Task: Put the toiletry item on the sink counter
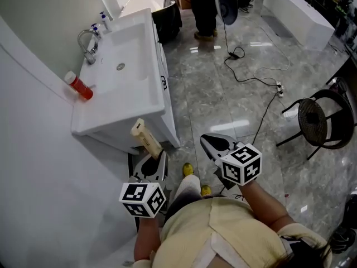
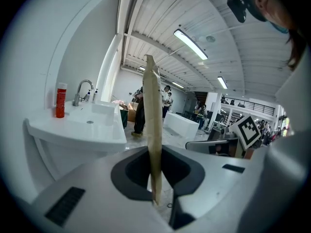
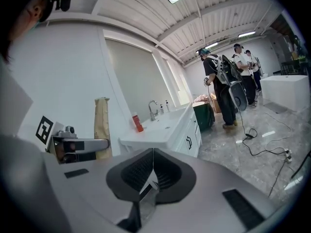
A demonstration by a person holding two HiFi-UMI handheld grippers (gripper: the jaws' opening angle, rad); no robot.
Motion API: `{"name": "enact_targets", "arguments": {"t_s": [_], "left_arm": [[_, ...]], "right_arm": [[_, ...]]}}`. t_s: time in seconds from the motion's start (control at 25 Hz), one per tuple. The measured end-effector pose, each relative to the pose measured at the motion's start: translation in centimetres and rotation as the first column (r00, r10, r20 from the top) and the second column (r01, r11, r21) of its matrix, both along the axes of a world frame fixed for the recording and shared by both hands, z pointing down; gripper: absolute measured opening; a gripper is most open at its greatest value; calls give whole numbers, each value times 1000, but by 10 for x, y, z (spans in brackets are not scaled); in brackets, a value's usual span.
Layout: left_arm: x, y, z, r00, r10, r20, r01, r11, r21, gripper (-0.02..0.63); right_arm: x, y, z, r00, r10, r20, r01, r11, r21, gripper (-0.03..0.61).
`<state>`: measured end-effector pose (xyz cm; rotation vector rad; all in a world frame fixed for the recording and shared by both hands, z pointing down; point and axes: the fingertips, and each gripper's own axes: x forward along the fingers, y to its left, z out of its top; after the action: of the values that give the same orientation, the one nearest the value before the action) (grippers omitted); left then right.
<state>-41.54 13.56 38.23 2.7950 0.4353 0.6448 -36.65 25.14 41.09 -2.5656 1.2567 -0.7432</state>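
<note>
At the near end of the white sink counter (image 1: 153,96), head view: left gripper (image 1: 155,156) is clamped on a flat tan toiletry tube (image 1: 146,138), pads pinching its lower end, upper end sticking out toward 11 o'clock. The left gripper view shows the tube edge-on and upright between the jaws, gripped on both sides. The tube is off the counter, in the air just short of its near corner, with the counter running away toward 12 o'clock. No print is legible on the tube in any view. Right gripper (image 1: 211,143) is at 3 o'clock of the left one, apart from it, over the grey marble floor (image 1: 223,94); its own view shows the jaws pressed together with nothing between them. Each gripper carries a black-and-white marker cube. On the counter: a red bottle with a white cap (image 1: 79,86) lying at the 9 o'clock edge by the wall, label too small to read; a chrome faucet (image 1: 89,44) beyond it; small pump bottles (image 1: 104,21) at the far end, labels unreadable. The cabinet front under the counter shows a small black mark (image 1: 164,83), not legible. A black cable (image 1: 251,71) runs across the floor at 1 o'clock, a black chair (image 1: 321,121) sits at 3 o'clock, and a person's legs (image 1: 203,10) stand at 12 o'clock.
</note>
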Motion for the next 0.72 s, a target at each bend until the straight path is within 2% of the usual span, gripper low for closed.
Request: {"name": "enact_targets", "arguments": {"t_s": [0.28, 0.72], "left_arm": [[50, -15, 3, 1000, 7, -13, -7, 999, -37, 64], [145, -61, 1, 1000, 16, -4, -16, 1000, -23, 64]], "right_arm": [[40, -13, 5, 1000, -5, -3, 5, 1000, -22, 28], [133, -68, 0, 999, -39, -1, 39, 999, -38, 28]]}}
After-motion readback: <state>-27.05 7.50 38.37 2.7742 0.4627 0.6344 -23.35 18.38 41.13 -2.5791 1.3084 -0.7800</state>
